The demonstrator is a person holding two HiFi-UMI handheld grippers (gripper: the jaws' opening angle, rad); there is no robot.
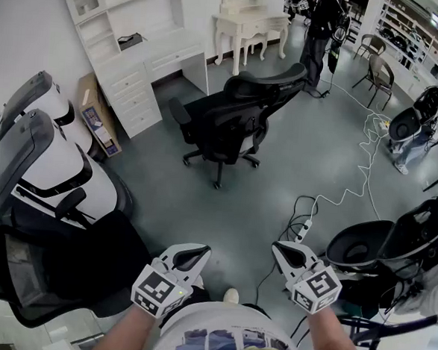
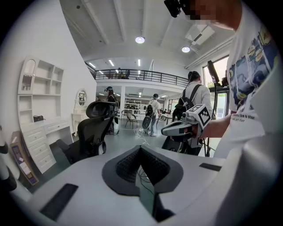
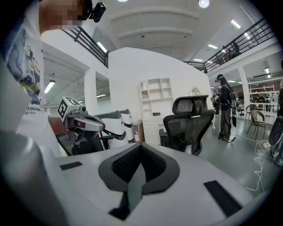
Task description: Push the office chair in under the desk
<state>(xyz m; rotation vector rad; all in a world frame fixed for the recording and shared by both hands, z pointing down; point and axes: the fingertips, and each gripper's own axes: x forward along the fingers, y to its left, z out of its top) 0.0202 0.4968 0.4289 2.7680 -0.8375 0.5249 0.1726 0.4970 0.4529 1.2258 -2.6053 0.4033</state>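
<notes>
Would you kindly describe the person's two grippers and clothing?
The left gripper and right gripper are pale grey shells with black textured pads, each bearing a cube of black-and-white square markers. A white T-shirt with blue print is worn.

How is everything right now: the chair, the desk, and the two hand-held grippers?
office chair: upright, out on the open floor, not pushed in.
desk: drawers shut, no chair under it.
left hand-held gripper: shut, holding nothing.
right hand-held gripper: shut, holding nothing.
</notes>
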